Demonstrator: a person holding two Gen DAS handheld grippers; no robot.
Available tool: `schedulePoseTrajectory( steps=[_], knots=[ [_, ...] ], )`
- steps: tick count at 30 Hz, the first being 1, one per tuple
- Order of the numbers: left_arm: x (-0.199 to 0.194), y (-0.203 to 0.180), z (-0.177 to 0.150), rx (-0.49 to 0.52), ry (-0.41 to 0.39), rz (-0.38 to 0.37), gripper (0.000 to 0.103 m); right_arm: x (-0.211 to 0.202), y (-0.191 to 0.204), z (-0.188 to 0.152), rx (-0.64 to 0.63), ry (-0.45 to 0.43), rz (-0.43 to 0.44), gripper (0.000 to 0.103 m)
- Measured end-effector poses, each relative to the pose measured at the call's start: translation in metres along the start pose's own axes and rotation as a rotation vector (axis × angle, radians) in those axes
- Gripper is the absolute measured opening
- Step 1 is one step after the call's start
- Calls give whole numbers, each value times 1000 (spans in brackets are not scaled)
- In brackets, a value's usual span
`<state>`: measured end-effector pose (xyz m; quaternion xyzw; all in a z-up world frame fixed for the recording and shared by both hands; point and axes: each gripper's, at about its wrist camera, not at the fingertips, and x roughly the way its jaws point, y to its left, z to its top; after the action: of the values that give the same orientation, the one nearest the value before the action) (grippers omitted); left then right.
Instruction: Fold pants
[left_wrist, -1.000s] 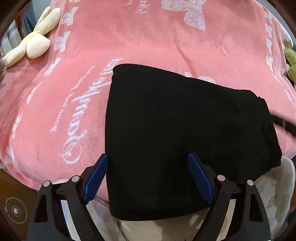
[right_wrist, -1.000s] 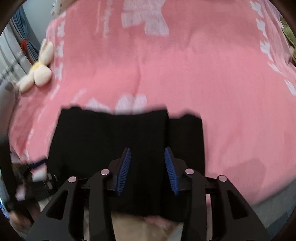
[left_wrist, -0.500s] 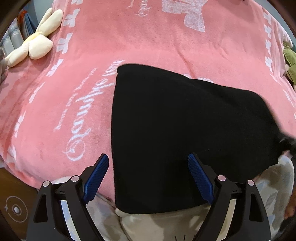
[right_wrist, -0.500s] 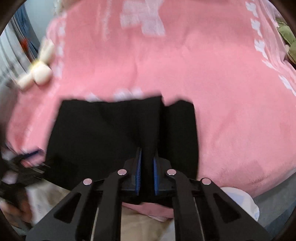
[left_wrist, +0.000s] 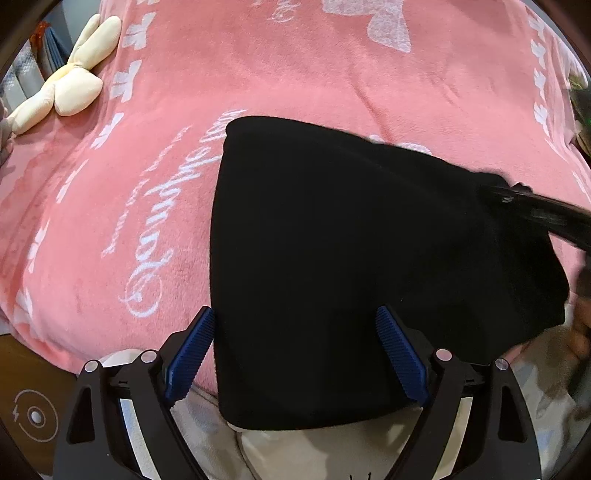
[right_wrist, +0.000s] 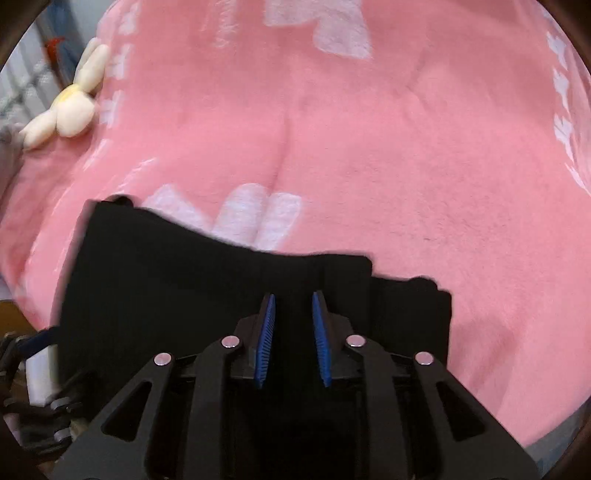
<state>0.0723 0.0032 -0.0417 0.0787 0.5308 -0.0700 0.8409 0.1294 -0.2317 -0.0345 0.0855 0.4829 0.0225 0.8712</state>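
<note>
Black folded pants lie on the pink blanket at the near edge of the bed. My left gripper is wide open, its blue pads straddling the near left part of the pants. In the right wrist view the pants fill the lower left. My right gripper has its pads close together around a fold of the black cloth at the right end. The right gripper's arm shows in the left wrist view over the pants' right end.
A cream plush rabbit lies at the far left of the bed, also in the right wrist view. White prints mark the blanket. The bed's front edge and beige cloth lie just below the grippers.
My right gripper closed from open onto the pants' right end and lifted it slightly. The left gripper stayed open and shifted little.
</note>
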Motion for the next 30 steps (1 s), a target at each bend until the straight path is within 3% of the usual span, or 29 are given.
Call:
schedulePoseTrajectory(
  steps=[5,8,12,14,16,19,23,30],
  knots=[
    [-2,1,0,10,-22,4,86,-41,9,-5,38,-90,26,25],
    [2,-1,3,3,-18,-2,86,-23,5,-23,10,-15,-21,30],
    [-1,-3,4,14,-18,1,86,-45,-1,-31,58,-41,-14,32],
    [-10,3,3,-2,-35,-11,86,-73,1,-34,63,-100,16,41],
    [-15,11,1,-33,-46,-6,86,-91,-1,-37,61,-120,-18,71],
    [-12,15,-1,-53,-23,-14,86,-104,-13,-52,61,-122,-73,84],
    [-5,20,-5,-101,16,-65,86,-89,-26,-60,96,-73,-66,85],
    [-2,20,-4,-105,20,-75,86,-60,-26,-72,122,13,-35,87]
  ],
)
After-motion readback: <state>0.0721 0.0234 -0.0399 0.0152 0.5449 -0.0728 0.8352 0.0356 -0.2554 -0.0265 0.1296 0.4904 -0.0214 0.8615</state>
